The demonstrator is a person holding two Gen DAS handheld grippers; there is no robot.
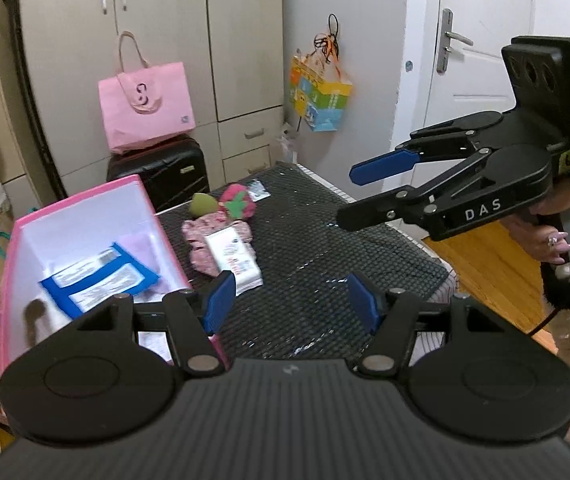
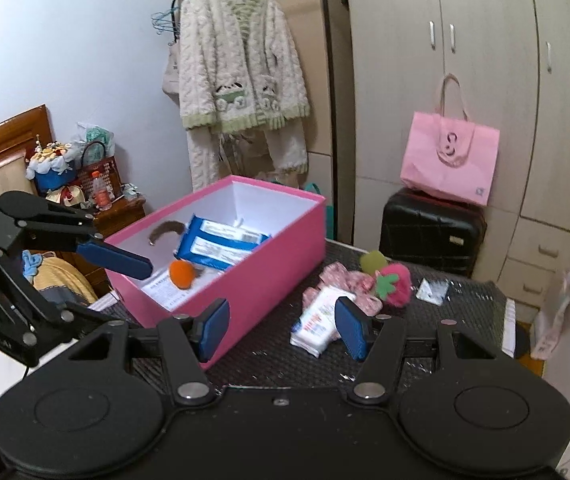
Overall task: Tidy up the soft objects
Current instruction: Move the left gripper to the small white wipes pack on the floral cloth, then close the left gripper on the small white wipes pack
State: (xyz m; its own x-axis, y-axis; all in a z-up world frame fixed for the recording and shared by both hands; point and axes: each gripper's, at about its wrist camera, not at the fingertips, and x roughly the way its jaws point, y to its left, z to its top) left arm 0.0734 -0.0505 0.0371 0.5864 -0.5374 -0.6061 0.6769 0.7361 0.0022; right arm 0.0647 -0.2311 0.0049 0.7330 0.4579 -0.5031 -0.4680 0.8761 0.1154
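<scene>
Two hand-held grippers, left (image 1: 291,300) and right (image 2: 281,330), both released; right's body reads "DAS"; one pink box (image 2: 253,276) holds two blue packs (image 2: 221,242).

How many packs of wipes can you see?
2. A blue wipes pack lies inside the pink box; a white wipes pack lies on the black mat. More may hide in the box.

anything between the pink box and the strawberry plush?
Yes: the white wipes pack lying on the pink floral cloth, between the pink box and strawberry plush. Clearest in the right wrist view.
</scene>
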